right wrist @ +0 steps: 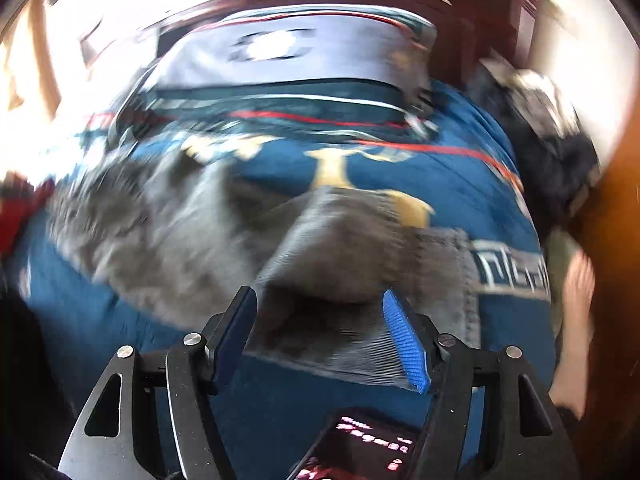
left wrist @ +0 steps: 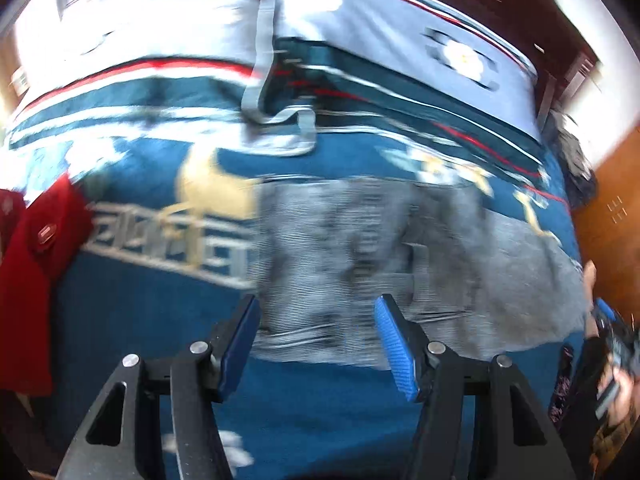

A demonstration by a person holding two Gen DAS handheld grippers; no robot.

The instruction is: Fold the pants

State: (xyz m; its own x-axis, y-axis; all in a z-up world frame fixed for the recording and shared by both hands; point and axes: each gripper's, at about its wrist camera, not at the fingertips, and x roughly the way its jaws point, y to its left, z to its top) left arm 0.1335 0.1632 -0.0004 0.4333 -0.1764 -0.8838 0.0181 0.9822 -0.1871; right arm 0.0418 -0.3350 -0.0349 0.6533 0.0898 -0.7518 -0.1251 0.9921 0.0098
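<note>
Grey pants (left wrist: 400, 256) lie on a blue patterned bedspread (left wrist: 160, 300), blurred by motion in both views. My left gripper (left wrist: 318, 340) hovers over their near edge, jaws apart, with nothing pressed between the blue pads. In the right wrist view the grey pants (right wrist: 320, 248) lie folded in a rumpled heap, their hem to the right. My right gripper (right wrist: 320, 332) stands open just above the near edge of the cloth, its pads clear of it. The right gripper also shows at the right edge of the left view, held by a hand (left wrist: 616, 364).
A red garment (left wrist: 28, 272) lies at the bed's left side. Grey pillows (left wrist: 380, 36) and a grey strap (left wrist: 264, 60) sit at the bed's far end. A phone with a lit screen (right wrist: 360, 448) lies near the front edge. Dark clothing (right wrist: 560, 152) is piled at the right; wooden furniture stands behind.
</note>
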